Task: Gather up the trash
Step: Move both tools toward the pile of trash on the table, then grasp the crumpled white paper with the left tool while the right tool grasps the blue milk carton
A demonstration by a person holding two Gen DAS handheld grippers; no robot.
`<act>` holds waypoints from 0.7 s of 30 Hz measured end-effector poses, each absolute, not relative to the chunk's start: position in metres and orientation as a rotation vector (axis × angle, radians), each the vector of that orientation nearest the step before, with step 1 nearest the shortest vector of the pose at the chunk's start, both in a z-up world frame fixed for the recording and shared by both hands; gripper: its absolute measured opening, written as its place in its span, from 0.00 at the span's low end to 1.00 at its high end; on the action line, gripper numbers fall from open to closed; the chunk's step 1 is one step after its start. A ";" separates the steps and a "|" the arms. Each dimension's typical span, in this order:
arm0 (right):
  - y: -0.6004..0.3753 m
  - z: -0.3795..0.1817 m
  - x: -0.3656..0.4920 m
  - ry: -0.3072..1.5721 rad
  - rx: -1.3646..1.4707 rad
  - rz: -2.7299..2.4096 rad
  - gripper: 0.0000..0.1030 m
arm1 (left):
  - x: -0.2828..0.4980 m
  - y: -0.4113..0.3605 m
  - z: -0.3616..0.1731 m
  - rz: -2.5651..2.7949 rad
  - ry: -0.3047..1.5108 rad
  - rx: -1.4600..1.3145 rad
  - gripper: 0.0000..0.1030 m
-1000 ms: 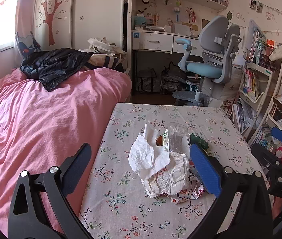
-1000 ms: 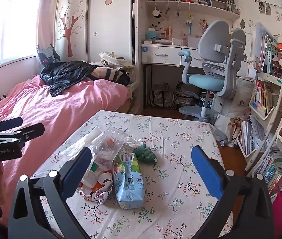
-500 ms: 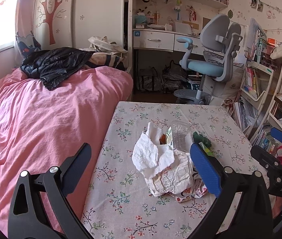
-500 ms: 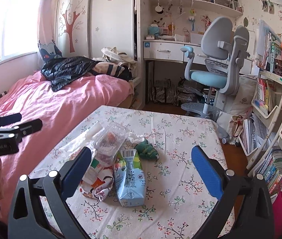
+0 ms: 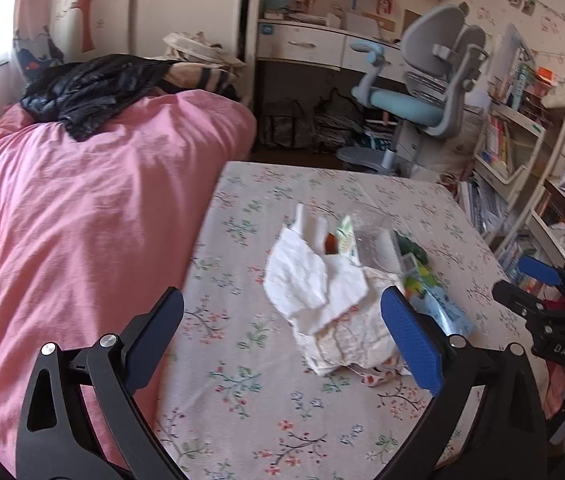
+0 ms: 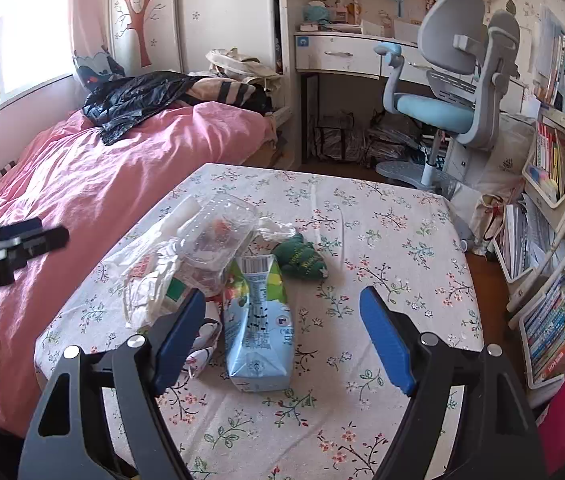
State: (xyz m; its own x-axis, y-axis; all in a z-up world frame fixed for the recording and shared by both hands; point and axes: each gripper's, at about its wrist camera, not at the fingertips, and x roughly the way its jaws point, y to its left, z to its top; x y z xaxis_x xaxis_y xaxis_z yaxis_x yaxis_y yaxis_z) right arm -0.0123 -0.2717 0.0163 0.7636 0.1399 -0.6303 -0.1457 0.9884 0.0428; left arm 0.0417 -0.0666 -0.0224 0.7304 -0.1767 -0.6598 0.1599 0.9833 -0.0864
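Note:
A pile of trash lies on the floral table: crumpled white paper, a clear plastic container, a light blue drink carton and a dark green wrapper. My left gripper is open above the table's near left side, with the paper between its fingers. My right gripper is open over the carton, which lies between its fingers. Each gripper shows in the other's view: the right gripper at the right edge of the left wrist view, the left gripper at the left edge of the right wrist view.
A bed with a pink cover borders the table's left side, with a black plastic bag on it. A grey and blue desk chair and a white desk stand beyond. Bookshelves line the right wall.
Both grippers have moved forward toward the trash pile, which looks larger. Both stay open and hold nothing.

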 end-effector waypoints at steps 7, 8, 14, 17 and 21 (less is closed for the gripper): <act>-0.292 0.013 -0.004 0.717 0.078 0.131 0.75 | 0.041 -0.140 -0.055 -0.302 0.767 0.193 0.93; -0.295 0.011 -0.002 0.723 0.090 0.129 0.75 | 0.041 -0.149 -0.059 -0.296 0.763 0.233 0.93; -0.306 0.002 0.009 0.764 0.143 0.141 0.75 | 0.054 -0.161 -0.075 -0.246 0.802 0.318 0.61; -0.304 -0.008 0.017 0.806 0.146 0.156 0.75 | 0.060 -0.139 -0.066 -0.319 0.852 0.145 0.20; -0.296 -0.022 0.025 0.860 0.140 0.187 0.75 | 0.062 -0.101 -0.049 -0.355 0.843 -0.060 0.12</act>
